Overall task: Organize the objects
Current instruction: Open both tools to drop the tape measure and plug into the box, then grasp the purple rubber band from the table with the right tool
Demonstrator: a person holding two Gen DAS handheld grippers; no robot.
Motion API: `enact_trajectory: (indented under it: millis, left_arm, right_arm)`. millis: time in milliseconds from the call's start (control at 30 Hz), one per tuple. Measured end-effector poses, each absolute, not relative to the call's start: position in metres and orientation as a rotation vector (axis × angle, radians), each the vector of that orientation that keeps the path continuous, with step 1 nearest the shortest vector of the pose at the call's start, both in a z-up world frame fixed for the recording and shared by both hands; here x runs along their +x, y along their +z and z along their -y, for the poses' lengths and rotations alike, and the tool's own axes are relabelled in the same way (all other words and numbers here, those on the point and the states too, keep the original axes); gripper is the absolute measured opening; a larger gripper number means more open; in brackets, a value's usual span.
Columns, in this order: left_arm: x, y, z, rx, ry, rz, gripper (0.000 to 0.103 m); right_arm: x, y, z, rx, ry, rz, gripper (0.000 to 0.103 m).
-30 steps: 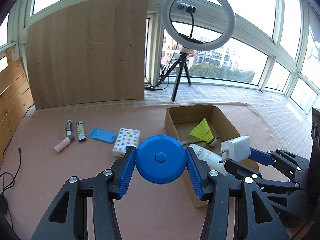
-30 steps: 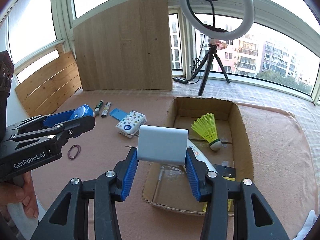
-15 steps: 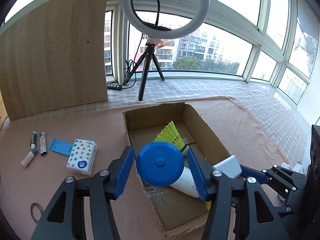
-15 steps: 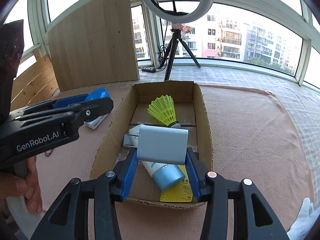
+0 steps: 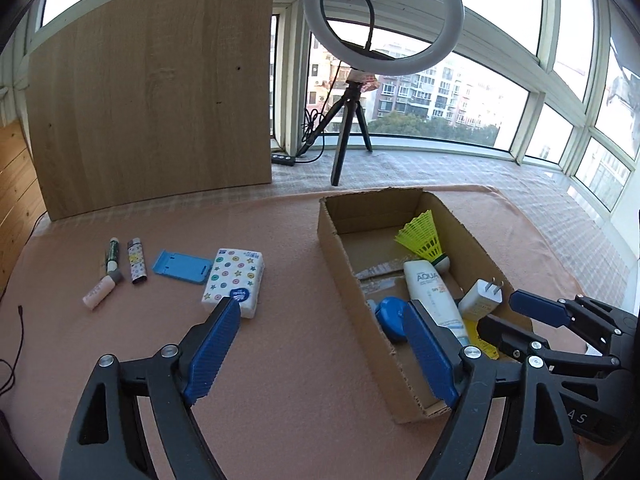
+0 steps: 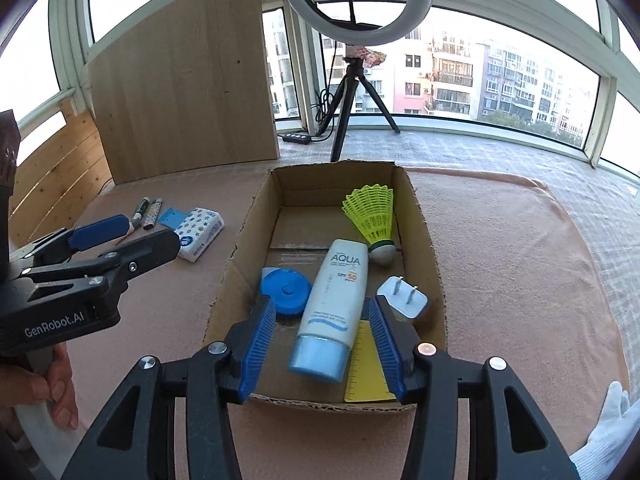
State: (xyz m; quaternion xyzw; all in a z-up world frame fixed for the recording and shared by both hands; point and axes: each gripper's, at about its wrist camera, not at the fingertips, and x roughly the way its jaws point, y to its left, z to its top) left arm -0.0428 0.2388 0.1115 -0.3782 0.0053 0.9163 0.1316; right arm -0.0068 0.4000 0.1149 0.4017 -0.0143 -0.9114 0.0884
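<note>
The left gripper [image 5: 320, 344] is seen with jaws opening, nothing between them; the right gripper's [image 6: 322, 344] jaws are held apart over the cardboard box [image 6: 420, 236], empty.

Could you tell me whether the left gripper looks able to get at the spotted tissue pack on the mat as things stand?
Probably yes. The left gripper, jaws opening with nothing between them, has the tissue pack just ahead of its left finger on open mat. The cardboard box lies off to the right, clear of that path.

One open cardboard box [image 6: 420, 216] holds five things: one yellow plastic shuttlecock [image 6: 372, 216], one white sunscreen tube [image 6: 334, 304], one round blue disc [image 6: 285, 293], one white plug charger [image 6: 404, 298], one yellow ruler card [image 6: 366, 368]. On the mat: one spotted tissue pack [image 5: 234, 276], one blue plastic stand [image 5: 182, 267], three small tubes [image 5: 120, 268].
</note>
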Motion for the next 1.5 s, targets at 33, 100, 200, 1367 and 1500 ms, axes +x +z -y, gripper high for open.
enact_trajectory:
  millis: [33, 100, 200, 1367, 1500]
  left_arm:
    - [-0.040, 0.112, -0.230, -1.103, 2.667, -0.010, 0.086]
    - [-0.036, 0.111, -0.212, -1.113, 2.681, -0.001, 0.086]
    - [-0.030, 0.111, -0.182, -1.128, 2.710, 0.015, 0.086]
    - [0.017, 0.008, 0.079, -1.456, 2.895, 0.207, 0.091]
    - [0.015, 0.009, 0.092, -1.463, 2.910, 0.237, 0.091]
  right_arm:
    - [-0.007, 0.116, -0.392, 1.192, -2.707, 0.035, 0.045]
    - [-0.008, 0.117, -0.376, 1.184, -2.689, 0.021, 0.045]
    - [-0.009, 0.119, -0.349, 1.173, -2.659, -0.002, 0.045]
    - [-0.038, 0.026, -0.083, 1.352, -2.176, -0.185, 0.046]
    - [-0.033, 0.023, -0.067, 1.324, -2.175, -0.231, 0.058]
